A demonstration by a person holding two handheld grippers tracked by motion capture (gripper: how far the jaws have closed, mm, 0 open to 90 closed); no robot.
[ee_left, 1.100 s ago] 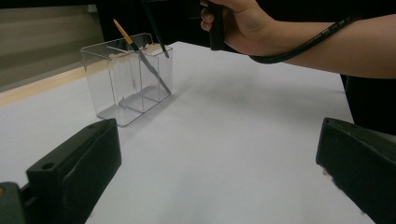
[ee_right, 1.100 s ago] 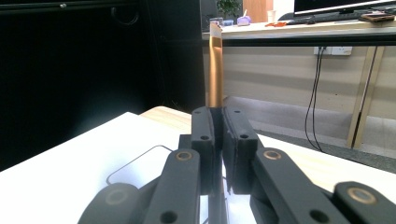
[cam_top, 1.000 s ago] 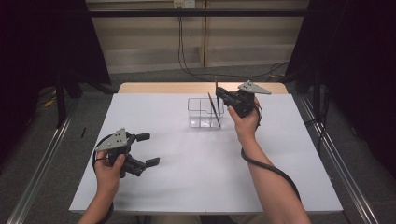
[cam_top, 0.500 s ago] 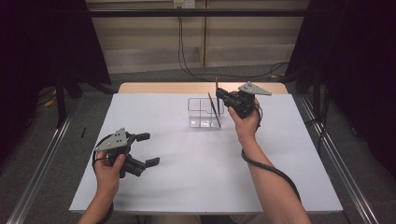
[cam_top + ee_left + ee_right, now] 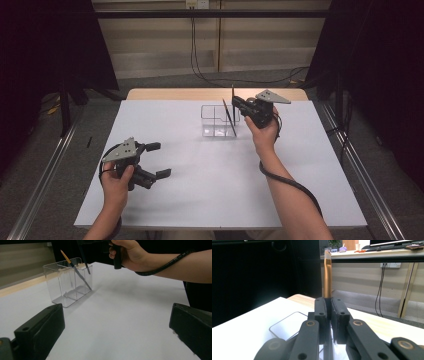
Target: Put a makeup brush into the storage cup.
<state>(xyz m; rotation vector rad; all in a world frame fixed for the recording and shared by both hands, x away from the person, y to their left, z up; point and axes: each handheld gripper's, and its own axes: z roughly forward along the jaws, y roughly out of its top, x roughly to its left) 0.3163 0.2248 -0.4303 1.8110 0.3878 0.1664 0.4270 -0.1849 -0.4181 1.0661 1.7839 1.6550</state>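
high view has the right gripper [image 5: 239, 106] with jaws clamped on an upright brush [image 5: 233, 102] over the clear holder [image 5: 215, 122] on the table [image 5: 300, 190], likely to lower it in, while the left gripper [image 5: 156, 160] rests with jaws apart.

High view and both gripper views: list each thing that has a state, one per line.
Left gripper: open, holding nothing, low over the table.
Right gripper: shut on a brush, above the box.
Held brush: upright.
Clear box: upright on the table.
Second brush: leaning inside the box.
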